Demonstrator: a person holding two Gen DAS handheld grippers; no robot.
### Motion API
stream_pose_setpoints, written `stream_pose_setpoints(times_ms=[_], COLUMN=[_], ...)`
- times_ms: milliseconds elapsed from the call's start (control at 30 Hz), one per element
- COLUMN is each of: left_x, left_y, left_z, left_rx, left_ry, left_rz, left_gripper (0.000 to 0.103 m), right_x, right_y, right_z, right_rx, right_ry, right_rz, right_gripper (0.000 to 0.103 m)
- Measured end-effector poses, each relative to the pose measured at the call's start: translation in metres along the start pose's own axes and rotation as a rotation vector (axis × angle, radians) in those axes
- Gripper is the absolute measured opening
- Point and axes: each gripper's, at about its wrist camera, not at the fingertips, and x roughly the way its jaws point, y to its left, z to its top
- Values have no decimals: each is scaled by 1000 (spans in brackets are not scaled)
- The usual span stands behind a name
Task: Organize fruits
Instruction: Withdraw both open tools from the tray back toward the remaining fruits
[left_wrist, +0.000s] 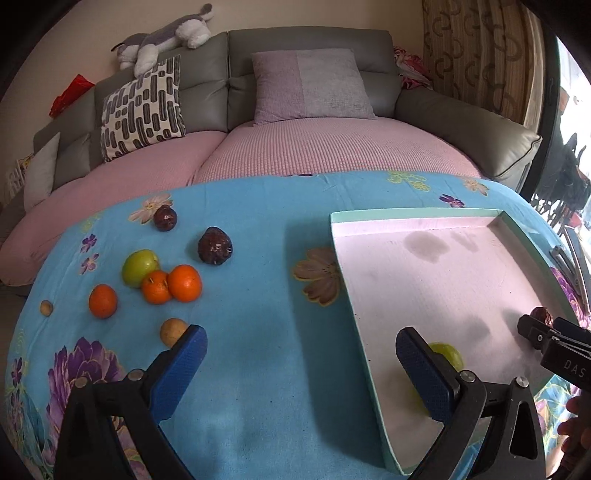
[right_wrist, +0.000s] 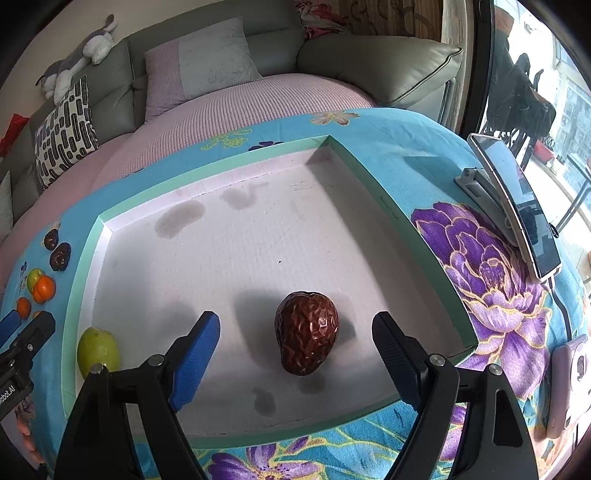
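Wrinkled red fruit (right_wrist: 306, 332) loose between the spread right gripper (right_wrist: 295, 347) fingers; beyond the equally spread, empty left gripper (left_wrist: 301, 354), oranges (left_wrist: 184, 282).

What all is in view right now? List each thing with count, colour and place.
Tray: 1, green rim, white floor, on the table's right half.
Wrinkled date: 1, dark red, in tray between the right gripper's fingers.
Green fruit: 1, in the tray's near-left corner.
Green fruit on cloth: 1, beside the oranges.
Oranges: 3, orange, left on the cloth.
Dark fruits: 2, dark red, behind the oranges.
Tan fruits: 2, one small, near left.
Tablecloth: 1, blue, floral.
Phone on stand: 1, right of tray.
Sofa: 1, grey, behind.
Left gripper: open.
Right gripper: open.
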Motion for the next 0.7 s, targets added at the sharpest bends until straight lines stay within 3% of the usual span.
stream_pose_setpoints(times_ms=[133, 333, 533, 700], left_x=[11, 17, 21, 20], left_y=[28, 55, 74, 80], left_z=[-4, -8, -9, -7], left_rx=[-91, -157, -184, -150], left_ry=[45, 73, 97, 88], left_rz=[91, 144, 190, 253], left_gripper=[103, 103, 103, 103], right_x=[-3, -13, -14, -19], right_y=[6, 11, 25, 36], right_z=[1, 3, 3, 1], right_rx=[-26, -15, -66, -89], right_ry=[-30, -91, -94, -127], right_rz=[-13, 20, 38, 53], right_gripper=[97, 97, 97, 97])
